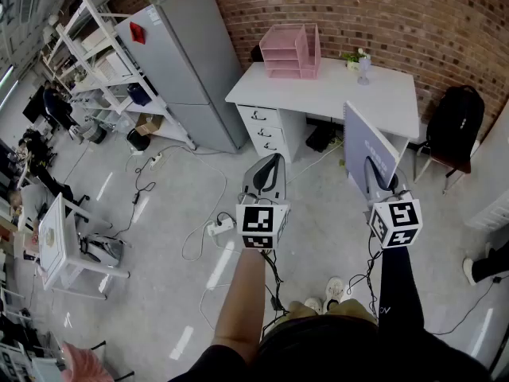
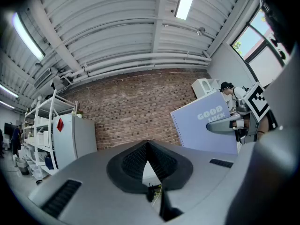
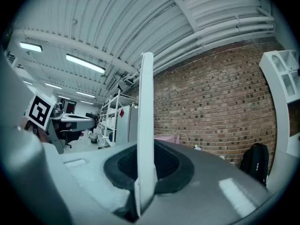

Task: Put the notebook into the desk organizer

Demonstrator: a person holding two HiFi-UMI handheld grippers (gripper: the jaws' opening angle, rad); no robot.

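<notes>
**Notebook.** The lavender spiral-bound notebook (image 1: 367,143), with white "GOOD LUCK" lettering on its cover, stands upright right of centre in the head view. It is over the floor, in front of the white desk (image 1: 334,94), and not yet in the organizer.

**Right gripper.** Your right gripper (image 1: 379,169) is clamped on the notebook's lower edge, a pad on each cover. In the right gripper view the book shows edge-on, a thin pale strip rising up the middle of the frame.

**Handling (my read).**
- It looks thin and light, with card covers, so it should bow or flap rather than resist.
- The smooth cover may slide in the pads if the book is knocked.
- The wire spine runs down the cover's left edge in the left gripper view. It is probably the stiffest part, so a hold nearer it would steady the sheet.
- Your low grip leaves a tall free sheet above the jaws, so watch the top edge.

**Left gripper.** Your left gripper (image 1: 270,164) sits left of centre in the head view, beside the notebook and clear of it. Its jaws are closed tip to tip with nothing between them.

**Target.** The pink plastic desk organizer (image 1: 291,51) sits at upper centre of the head view, on the desk's upper-left end by the red brick wall. It is well apart from the notebook. It has stacked trays, and the upright slots at its right side look the better fit for a book carried on edge.
</notes>
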